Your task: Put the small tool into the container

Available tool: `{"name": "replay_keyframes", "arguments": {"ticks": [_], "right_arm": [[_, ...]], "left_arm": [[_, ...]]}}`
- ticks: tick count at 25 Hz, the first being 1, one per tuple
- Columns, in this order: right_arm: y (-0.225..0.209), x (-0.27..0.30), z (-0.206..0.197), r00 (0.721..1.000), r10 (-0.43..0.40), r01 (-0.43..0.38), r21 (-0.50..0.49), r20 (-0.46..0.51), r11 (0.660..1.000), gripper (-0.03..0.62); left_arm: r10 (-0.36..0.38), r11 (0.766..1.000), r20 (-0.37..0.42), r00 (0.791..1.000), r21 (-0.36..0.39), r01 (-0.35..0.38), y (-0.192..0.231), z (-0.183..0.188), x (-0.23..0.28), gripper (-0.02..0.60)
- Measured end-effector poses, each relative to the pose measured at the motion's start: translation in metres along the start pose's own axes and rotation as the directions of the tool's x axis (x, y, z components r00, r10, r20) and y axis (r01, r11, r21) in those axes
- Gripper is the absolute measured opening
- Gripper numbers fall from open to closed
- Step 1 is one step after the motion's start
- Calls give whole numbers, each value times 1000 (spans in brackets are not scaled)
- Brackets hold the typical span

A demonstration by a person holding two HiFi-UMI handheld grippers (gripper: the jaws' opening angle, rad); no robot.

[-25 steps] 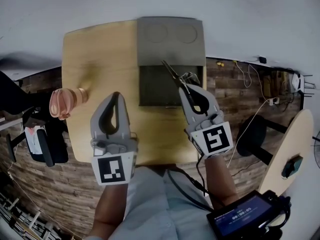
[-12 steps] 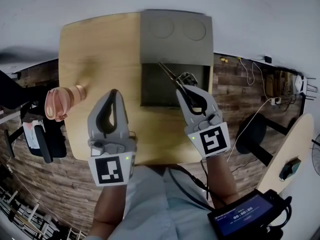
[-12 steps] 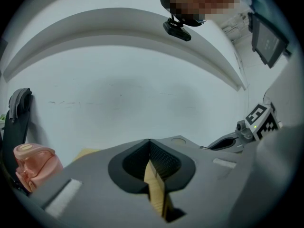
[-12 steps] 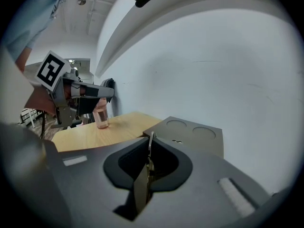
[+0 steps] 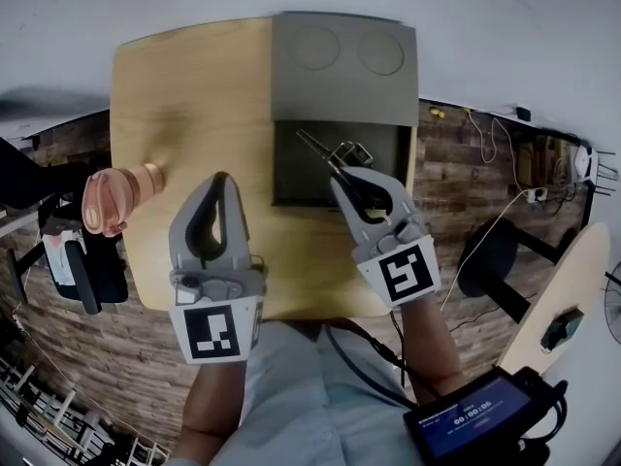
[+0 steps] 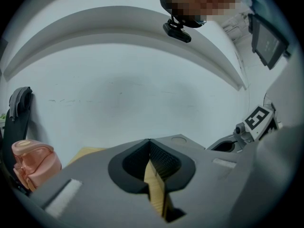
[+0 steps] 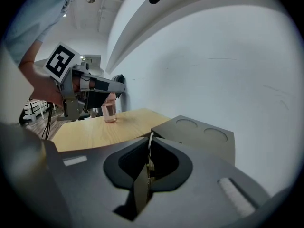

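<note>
— Right tongs [image 5: 351, 175] have come down and rolled a little toward the container [image 5: 344, 85]. The left tongs [image 5: 221, 181] haven't budged.
— What's the right pair holding?
— The tool [image 5: 325, 155], clamped tight. Its thin metal stands edge-on between the jaws. The rest sticks out past their tips, up and to the left in the head view.
— And the container?
— The tips and the tool are over the open well [image 5: 291, 178], which lies straight ahead of the right pair. The flat part with two round dents is beyond that. I can't tell whether the tool touches the bottom.
— Left pair?
— Jaws closed, tips meeting, nothing in them. It hovers over the table [image 5: 194, 95], beside the right pair and short of the container's left edge.
— Anything else?
— A pink cup [image 5: 116, 194], off to the left of the left tongs, near the table's edge.
</note>
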State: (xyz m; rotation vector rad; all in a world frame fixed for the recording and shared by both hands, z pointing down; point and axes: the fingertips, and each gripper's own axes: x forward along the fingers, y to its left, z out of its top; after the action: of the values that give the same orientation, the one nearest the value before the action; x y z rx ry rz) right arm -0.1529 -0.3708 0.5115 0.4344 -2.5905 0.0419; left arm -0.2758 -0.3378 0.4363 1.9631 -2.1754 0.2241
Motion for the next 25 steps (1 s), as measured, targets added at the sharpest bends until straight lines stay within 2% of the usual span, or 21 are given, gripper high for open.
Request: {"name": "replay_keyframes", "arguments": {"ticks": [16,22,25], "right_arm": [[4,35,-18,996,78,-75,76,-36,994,17],[1,43,-16,996,85,-81,132,-22,988,23],[-7,45,-19,997,61,-55,161,-35,985,34]], "left_arm": [[24,1000,-30,999,-13,-24,19,-15,14,9],[15,999,-27,1000,-28,-16,22,-17,17,9],[12,999,-24,1000,-35,-13,24,-16,19,9]]}}
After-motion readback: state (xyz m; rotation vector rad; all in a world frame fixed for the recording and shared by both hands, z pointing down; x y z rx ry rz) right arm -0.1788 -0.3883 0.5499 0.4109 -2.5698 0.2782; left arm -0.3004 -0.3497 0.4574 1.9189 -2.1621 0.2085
